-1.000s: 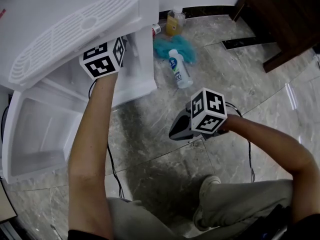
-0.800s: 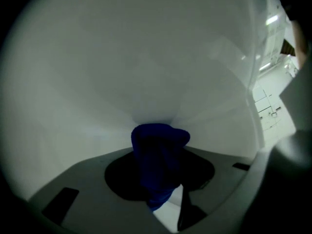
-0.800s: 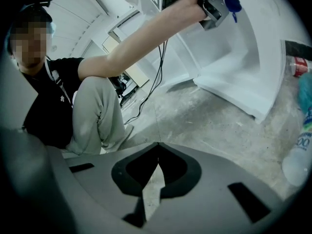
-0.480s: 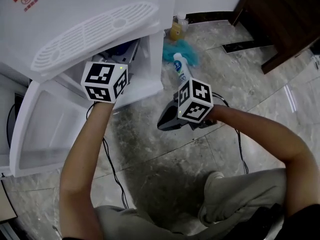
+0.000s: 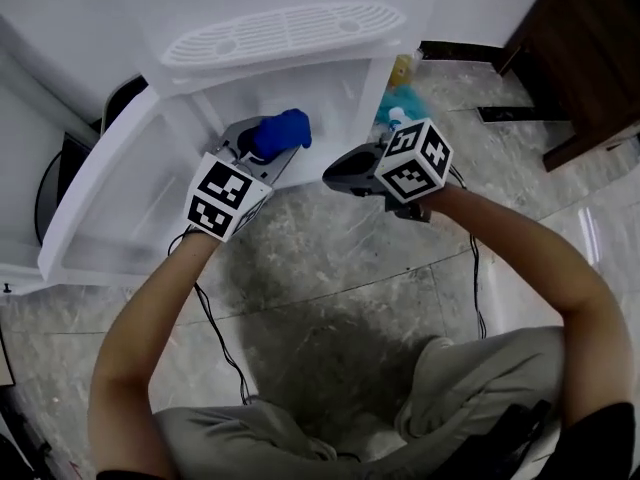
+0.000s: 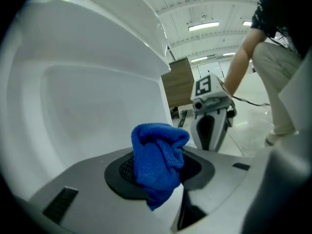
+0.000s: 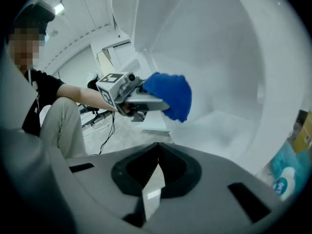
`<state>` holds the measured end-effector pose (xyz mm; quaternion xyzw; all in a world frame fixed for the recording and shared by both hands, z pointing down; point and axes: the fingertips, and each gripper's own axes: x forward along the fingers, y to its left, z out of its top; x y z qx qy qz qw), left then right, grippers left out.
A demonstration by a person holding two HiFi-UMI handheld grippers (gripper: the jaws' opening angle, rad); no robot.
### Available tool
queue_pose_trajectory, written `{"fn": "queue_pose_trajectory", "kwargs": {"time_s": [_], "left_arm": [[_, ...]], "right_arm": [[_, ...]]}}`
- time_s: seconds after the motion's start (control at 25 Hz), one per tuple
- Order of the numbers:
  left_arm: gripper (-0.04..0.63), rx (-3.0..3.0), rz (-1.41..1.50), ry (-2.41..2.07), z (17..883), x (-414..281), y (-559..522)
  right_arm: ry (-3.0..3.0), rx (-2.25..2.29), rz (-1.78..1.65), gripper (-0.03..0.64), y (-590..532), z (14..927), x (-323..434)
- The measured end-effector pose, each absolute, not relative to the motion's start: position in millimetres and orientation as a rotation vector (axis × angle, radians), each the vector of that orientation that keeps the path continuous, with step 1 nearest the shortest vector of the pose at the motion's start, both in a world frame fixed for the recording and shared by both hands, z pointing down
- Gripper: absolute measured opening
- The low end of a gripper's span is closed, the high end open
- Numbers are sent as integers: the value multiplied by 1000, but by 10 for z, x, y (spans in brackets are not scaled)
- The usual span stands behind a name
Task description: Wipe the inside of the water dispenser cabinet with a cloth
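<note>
The left gripper (image 5: 270,153) gripped a bunched blue cloth (image 5: 281,131) in its part-closed jaws, at the mouth of the open white cabinet (image 5: 345,93), below the vented tray (image 5: 290,30). Whether the cloth touched a wall could not be told. The right gripper (image 5: 338,175) hung just beside it, jaws closed together on nothing.

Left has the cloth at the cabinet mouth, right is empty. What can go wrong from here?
1. The blue cloth is a loose wad in the left gripper's jaws; dragging it along the cabinet wall may pull it out.
2. The right gripper, jaws shut and empty, hangs close beside the left one; they may collide.
3. A white bottle sits beside the cabinet; a wide swing might knock it.
</note>
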<state>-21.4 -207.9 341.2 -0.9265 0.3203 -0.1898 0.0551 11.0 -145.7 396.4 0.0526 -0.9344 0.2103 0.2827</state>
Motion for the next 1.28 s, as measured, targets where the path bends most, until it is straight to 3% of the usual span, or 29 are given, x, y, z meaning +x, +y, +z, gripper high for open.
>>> {"fn": "queue_pose_trajectory", "kwargs": {"time_s": [0.36, 0.68, 1.28], "left_arm": [[149, -2841, -837, 850, 3961, -710, -1546], [149, -2860, -939, 612, 4105, -556, -1231], [149, -2867, -1008, 552, 4205, -470, -1191]], "right_arm": [[-2476, 73, 406, -3, -1353, 3854, -358], [-2419, -2, 326, -3, -1144, 3918, -413], [-2322, -56, 187, -2, -1060, 4072, -280]]}}
